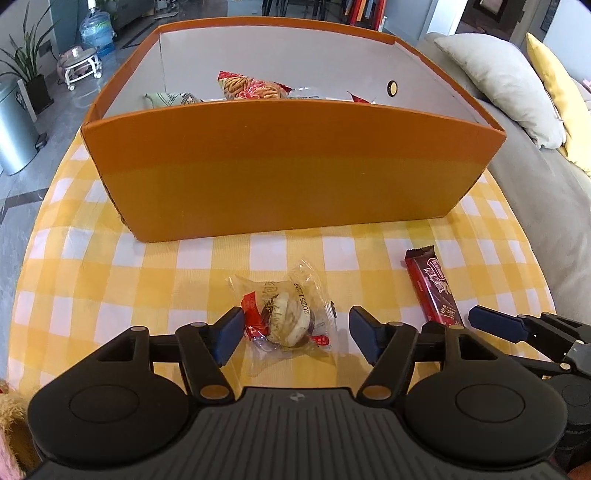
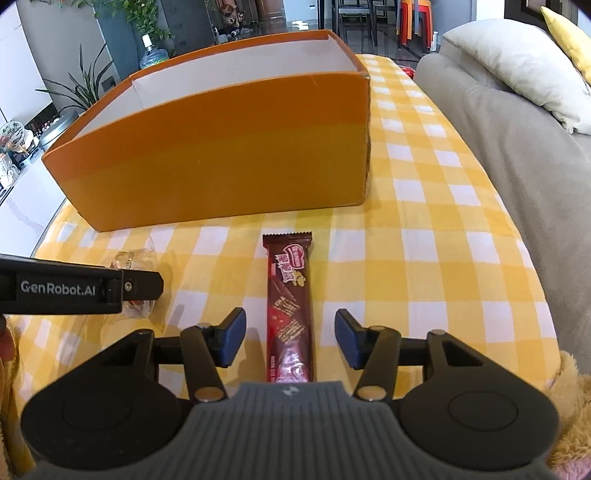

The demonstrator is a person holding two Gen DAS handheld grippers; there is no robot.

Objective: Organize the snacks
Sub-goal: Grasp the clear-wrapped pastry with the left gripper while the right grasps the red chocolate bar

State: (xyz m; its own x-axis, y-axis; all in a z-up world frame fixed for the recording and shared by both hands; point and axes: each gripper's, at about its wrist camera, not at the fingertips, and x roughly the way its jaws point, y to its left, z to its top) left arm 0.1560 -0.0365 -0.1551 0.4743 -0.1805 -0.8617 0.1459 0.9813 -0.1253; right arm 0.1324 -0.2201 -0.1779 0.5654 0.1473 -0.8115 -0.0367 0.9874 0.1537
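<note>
An orange box (image 1: 288, 173) stands on the yellow checked tablecloth (image 1: 110, 280) and holds several wrapped snacks (image 1: 251, 88). A clear-wrapped pastry (image 1: 290, 319) lies in front of it. My left gripper (image 1: 295, 334) is open, its fingers either side of the pastry, not touching. A dark red wafer bar (image 2: 290, 310) lies lengthwise in front of the box (image 2: 221, 147). My right gripper (image 2: 290, 338) is open with the bar between its fingers. The bar also shows in the left wrist view (image 1: 432, 288). The pastry (image 2: 135, 260) shows in the right wrist view, partly hidden behind the left gripper.
A grey sofa (image 2: 517, 155) with a cream cushion (image 2: 517, 59) and a yellow cushion (image 1: 557, 96) runs along the table's right side. A metal bin (image 1: 14, 129), plants and a water bottle (image 1: 98, 31) stand on the floor to the left.
</note>
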